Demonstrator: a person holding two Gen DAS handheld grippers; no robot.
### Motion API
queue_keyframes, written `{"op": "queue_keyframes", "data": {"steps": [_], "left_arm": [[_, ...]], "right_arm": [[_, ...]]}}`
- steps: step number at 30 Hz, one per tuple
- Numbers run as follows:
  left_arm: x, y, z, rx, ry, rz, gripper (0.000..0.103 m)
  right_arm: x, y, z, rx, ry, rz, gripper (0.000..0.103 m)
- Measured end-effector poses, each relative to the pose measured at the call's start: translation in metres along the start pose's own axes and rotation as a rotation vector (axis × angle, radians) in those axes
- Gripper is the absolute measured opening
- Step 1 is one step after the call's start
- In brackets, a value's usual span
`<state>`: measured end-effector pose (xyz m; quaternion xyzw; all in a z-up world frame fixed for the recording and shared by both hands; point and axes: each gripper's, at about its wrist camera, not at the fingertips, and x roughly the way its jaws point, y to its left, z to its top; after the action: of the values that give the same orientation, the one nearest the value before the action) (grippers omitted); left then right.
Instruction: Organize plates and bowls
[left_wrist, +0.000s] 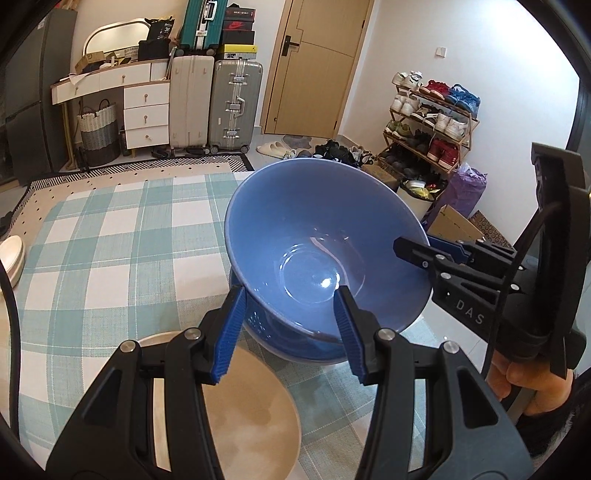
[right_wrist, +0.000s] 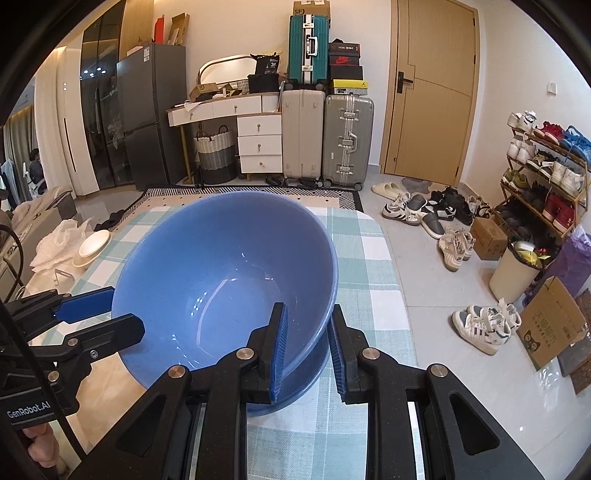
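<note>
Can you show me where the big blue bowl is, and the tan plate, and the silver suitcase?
blue bowl (left_wrist: 314, 254): left wrist view, on its inside wall above the bottom.
tan plate (left_wrist: 255, 417): left wrist view, on its flat middle.
silver suitcase (right_wrist: 347, 140): right wrist view, on its ribbed front.

The right gripper (right_wrist: 306, 345) is clamping the near right rim of a big blue bowl (right_wrist: 221, 266), one finger sitting inside the wall and the other outside. The bowl is tilting, its opening facing the camera, above a second blue bowl (right_wrist: 295, 387) sitting on the checked counter (right_wrist: 369, 266). At left the left gripper (right_wrist: 99, 314) is gripping the bowl's opposite rim. White plates (right_wrist: 92, 245) are lying at the far left.
</note>
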<state>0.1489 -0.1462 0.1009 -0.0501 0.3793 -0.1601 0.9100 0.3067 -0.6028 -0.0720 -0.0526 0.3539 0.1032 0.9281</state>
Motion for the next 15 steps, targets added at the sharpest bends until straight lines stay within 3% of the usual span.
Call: {"op": "queue_keyframes", "data": {"steps": [15], "left_arm": [[0.053, 0.018, -0.004, 0.001, 0.054, 0.035, 0.046]], "right_arm": [[0.039, -0.003, -0.004, -0.006, 0.058, 0.006, 0.023]]}}
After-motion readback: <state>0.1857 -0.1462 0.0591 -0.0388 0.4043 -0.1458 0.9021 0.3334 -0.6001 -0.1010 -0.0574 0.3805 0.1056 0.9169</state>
